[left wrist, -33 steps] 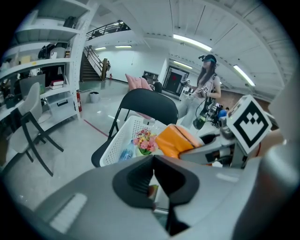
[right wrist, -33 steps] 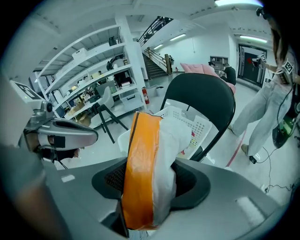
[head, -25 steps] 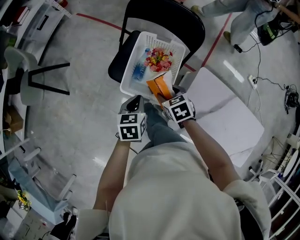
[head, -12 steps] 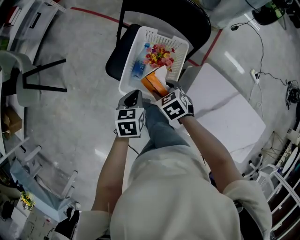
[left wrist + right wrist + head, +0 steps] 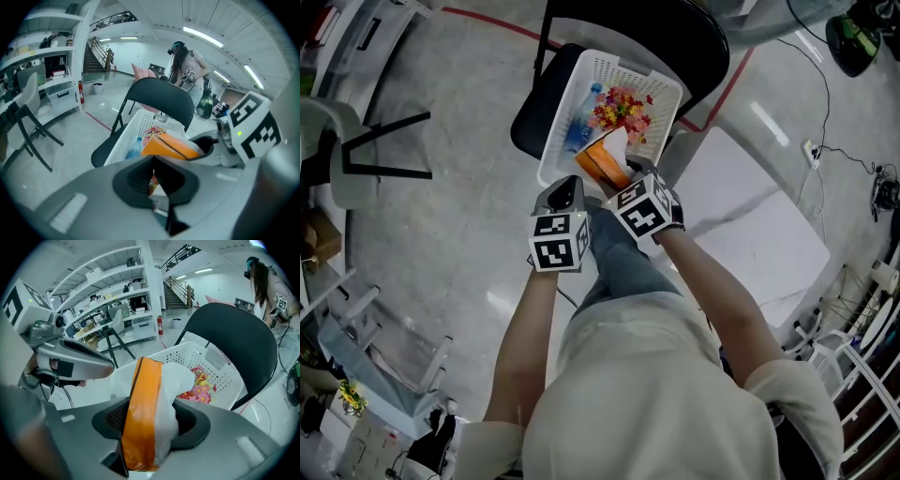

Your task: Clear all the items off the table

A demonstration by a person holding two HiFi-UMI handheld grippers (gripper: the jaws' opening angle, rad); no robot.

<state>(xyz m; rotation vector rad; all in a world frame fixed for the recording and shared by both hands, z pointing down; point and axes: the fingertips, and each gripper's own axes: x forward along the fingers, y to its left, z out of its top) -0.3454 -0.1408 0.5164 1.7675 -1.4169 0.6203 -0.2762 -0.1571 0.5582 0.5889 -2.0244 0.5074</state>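
Fingers (image 5: 110,417) of the right gripper (image 5: 628,183) pinch a crinkly orange-and-white plastic packet (image 5: 143,418), long axis toward the perforated white basket (image 5: 623,66); left gripper (image 5: 152,161) fingers (image 5: 136,180) pressed together.

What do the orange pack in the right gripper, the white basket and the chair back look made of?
Orange pack: probably thin glossy plastic film; it shines and wrinkles, and its white side looks softer, maybe tissue.
White basket: rigid moulded plastic, matte, with walls perforated in a grid.
Chair back: smooth black shell, plastic or painted metal; the look leaves that open.
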